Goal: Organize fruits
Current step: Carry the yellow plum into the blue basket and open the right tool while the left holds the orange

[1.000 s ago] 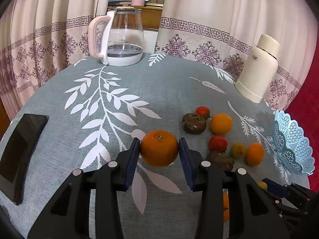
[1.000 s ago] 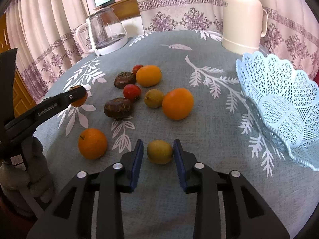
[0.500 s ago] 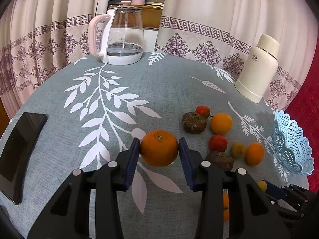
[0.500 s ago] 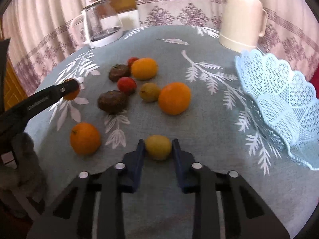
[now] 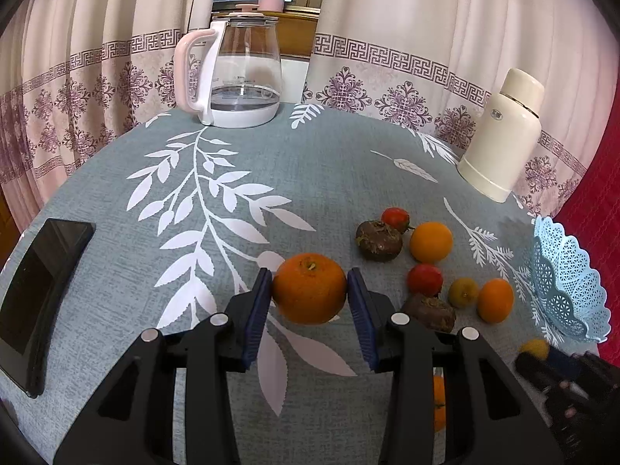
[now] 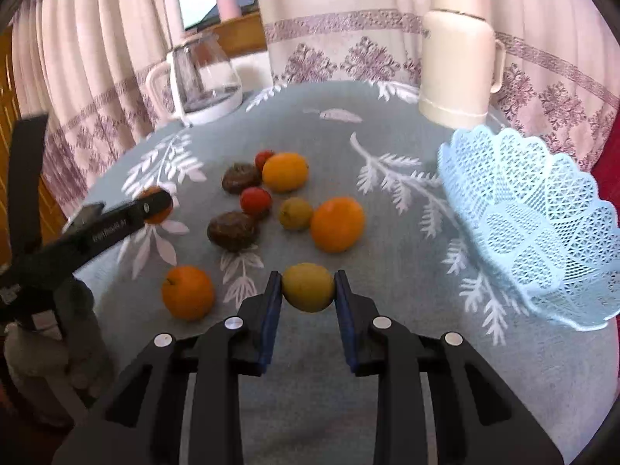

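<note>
Right wrist view: my right claw (image 6: 308, 290) is pinching a small yellow-green fruit (image 6: 308, 287), both blue pads pressed on its sides; the jaws have just been closing on it. It sits well to the left of the pale blue lattice basket (image 6: 542, 232) and nearer me than the basket's rim. I judge it light, firm and smooth-skinned, so it could roll out of a pinch that sits off its widest girth; the pads look to be about on that girth. Whether it is lifted off the cloth I cannot tell.

In the left wrist view my left claw (image 5: 309, 290) pinches a large orange (image 5: 309, 288), pads against its two flanks, stem dimple up, far to the left of the basket. It should be heavier, with a slightly yielding, pebbled peel that grips well; across the middle is the place to hold it.

Between that orange and the basket lie the loose fruits: two small red ones, two dark brown wrinkled ones, two oranges and a small yellow-green one. What the brown ones are I cannot make out. Another orange (image 5: 440, 403) is mostly hidden behind my left claw's arm, and the basket is cut off at the edge of that view.
</note>
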The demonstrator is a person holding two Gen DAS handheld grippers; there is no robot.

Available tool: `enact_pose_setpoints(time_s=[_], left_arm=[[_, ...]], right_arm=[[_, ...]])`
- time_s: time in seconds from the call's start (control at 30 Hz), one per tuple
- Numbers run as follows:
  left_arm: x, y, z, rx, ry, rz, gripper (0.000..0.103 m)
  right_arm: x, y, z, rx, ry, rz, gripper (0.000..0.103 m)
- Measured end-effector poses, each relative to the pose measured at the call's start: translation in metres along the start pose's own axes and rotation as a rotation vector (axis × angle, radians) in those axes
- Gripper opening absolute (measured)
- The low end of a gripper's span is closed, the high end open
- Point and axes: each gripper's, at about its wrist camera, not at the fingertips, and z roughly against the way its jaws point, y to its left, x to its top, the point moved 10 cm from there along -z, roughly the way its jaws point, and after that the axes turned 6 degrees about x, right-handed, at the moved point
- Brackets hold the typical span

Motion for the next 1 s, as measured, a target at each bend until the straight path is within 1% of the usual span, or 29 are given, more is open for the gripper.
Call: enact_pose_setpoints(time_s=[0.13, 0.27, 0.43, 0.57, 0.77, 1.0], left_arm=[[0.001, 0.001, 0.001, 0.005, -0.003, 0.001, 0.042], [0.003, 0.002, 0.003, 0.013, -0.009, 0.000, 0.042], [0.006, 0.006, 0.009, 0.027, -0.020, 0.009, 0.042], [0.006, 0.008, 0.016, 0.039, -0.024, 0.008, 0.042], [0.005, 0.003, 0.026, 0.039, -0.023, -0.002, 0.042], [0.009, -0.011, 0.038, 0.026, -0.039, -0.023, 0.042]], right_arm=[[0.014, -0.015, 0.020, -0.026, -0.062, -0.038, 0.028], [0.026, -0.040, 0.042, -0.079, -0.124, -0.076, 0.028], [0.034, -0.078, 0.066, -0.148, -0.178, -0.130, 0.028], [0.034, -0.111, 0.073, -0.199, -0.183, -0.182, 0.028], [0.026, -0.147, 0.074, -0.260, -0.177, -0.246, 0.028], [0.016, -0.173, 0.075, -0.285, -0.179, -0.315, 0.029]])
